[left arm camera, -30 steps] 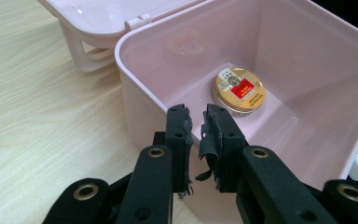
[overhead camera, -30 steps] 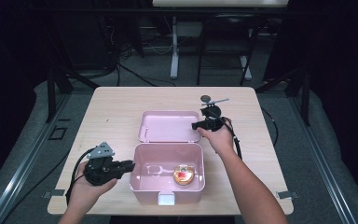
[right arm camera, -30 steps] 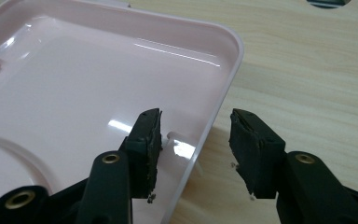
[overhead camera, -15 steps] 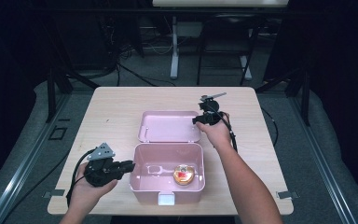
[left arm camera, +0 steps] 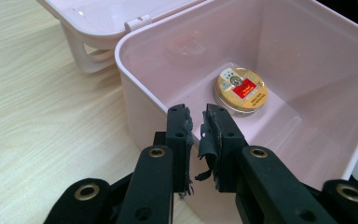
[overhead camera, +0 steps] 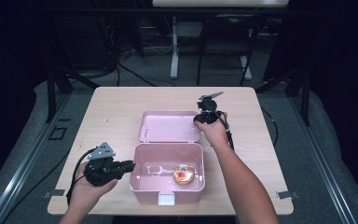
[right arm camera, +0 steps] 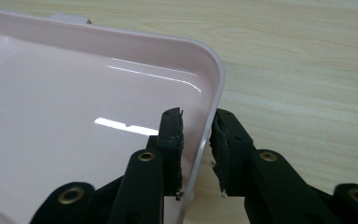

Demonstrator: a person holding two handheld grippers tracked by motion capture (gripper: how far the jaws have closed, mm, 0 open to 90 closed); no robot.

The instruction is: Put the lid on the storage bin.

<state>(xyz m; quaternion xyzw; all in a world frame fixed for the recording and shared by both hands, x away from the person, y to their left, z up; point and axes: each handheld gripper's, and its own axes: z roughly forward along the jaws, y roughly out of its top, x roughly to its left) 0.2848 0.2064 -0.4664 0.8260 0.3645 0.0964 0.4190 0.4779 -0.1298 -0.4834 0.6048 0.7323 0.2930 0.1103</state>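
Left gripper (overhead camera: pixel 127 165) low at the near left, held level in the left hand (overhead camera: pixel 89 187), jaws narrowly parted, right gripper (overhead camera: pixel 198 117) farther off on an outstretched right forearm (overhead camera: pixel 242 182), jaws just closing, a slim gap between them

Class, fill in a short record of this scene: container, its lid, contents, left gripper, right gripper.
container: pink plastic box, open, on a wooden table
lid: folded back flat behind the box
contents: round gold tin with red label
left gripper: jaws astride the box's near wall
right gripper: jaws have just been closing, lid's rim between them, a gap showing
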